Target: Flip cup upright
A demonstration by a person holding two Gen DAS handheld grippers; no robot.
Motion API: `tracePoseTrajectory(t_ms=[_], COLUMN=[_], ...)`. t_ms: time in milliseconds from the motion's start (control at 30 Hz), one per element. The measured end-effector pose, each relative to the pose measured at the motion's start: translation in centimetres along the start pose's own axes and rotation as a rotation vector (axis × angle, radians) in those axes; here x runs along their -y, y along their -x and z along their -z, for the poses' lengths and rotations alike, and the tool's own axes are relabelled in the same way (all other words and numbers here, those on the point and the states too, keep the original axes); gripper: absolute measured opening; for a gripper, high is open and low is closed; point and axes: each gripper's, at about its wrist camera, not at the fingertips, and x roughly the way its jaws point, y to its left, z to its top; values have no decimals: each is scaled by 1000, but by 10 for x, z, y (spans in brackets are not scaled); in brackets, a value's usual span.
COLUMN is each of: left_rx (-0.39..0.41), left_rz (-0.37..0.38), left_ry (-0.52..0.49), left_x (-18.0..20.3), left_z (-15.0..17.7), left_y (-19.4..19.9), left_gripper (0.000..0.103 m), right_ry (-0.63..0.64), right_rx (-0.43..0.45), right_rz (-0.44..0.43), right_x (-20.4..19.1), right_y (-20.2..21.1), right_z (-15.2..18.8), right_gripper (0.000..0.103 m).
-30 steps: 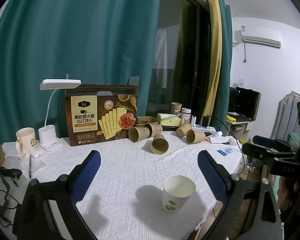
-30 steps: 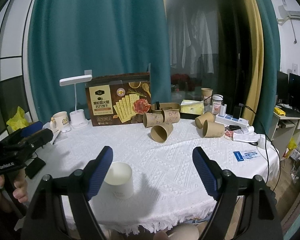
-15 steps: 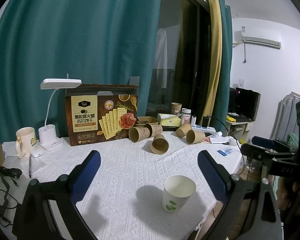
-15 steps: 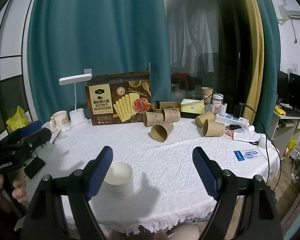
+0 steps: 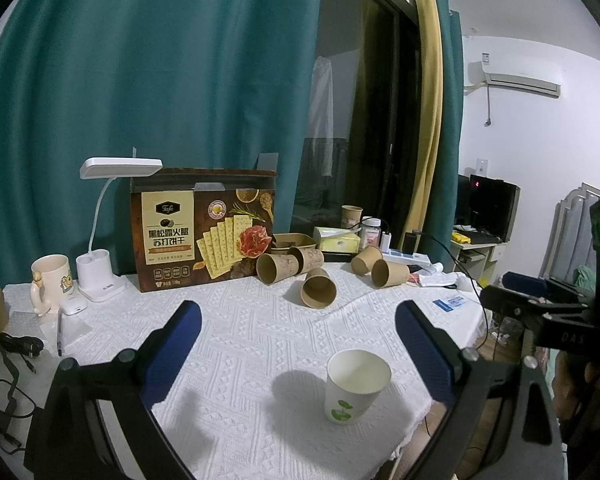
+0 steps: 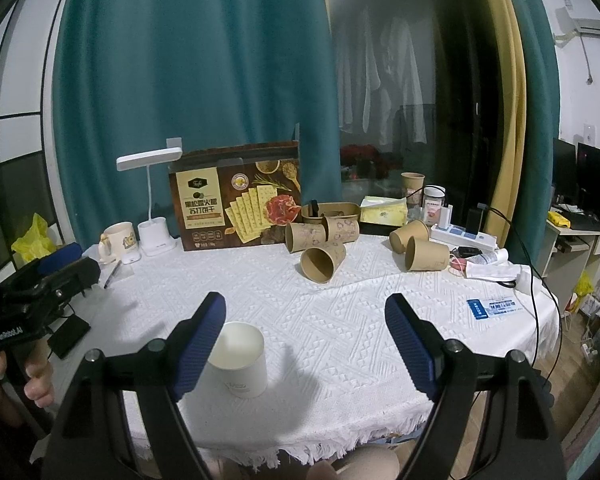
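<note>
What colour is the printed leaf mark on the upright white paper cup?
Green, on the upright white paper cup; the left wrist view shows it best.

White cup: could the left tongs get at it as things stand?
Probably yes. The white cup stands upright just ahead of the open left tongs, nearer their right finger, with only bare tablecloth around it.

- The tablecloth [image 5: 260, 320] is white with a raised diamond weave and a fringed edge.
- The cup [image 5: 356, 386] near the table's front edge is white, with a green leaf print.
- The paper cups [image 5: 318, 288] toward the back edge are kraft brown.
- The cracker box [image 5: 204, 232] is dark brown with a cream label panel.
- The lamp [image 5: 100, 240] is white; the mug [image 5: 50, 280] is cream.
- The curtain [image 5: 160, 80] is teal.
- The gripper pads [image 5: 172, 350] are blue on black frames.
</note>
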Motion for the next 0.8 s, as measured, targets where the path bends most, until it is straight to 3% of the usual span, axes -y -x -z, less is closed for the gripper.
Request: tracePoseTrajectory(t_ms=[800], left_rx=[-8], left_rz=[12], left_ry=[12], left_x=[2], left_z=[2], left_y=[-1], left_gripper=[98], right_ry=[0], right_rx=[-2], right_rz=[1], right_x=[-1], right_y=[-2], right_z=[2], right_gripper=[80])
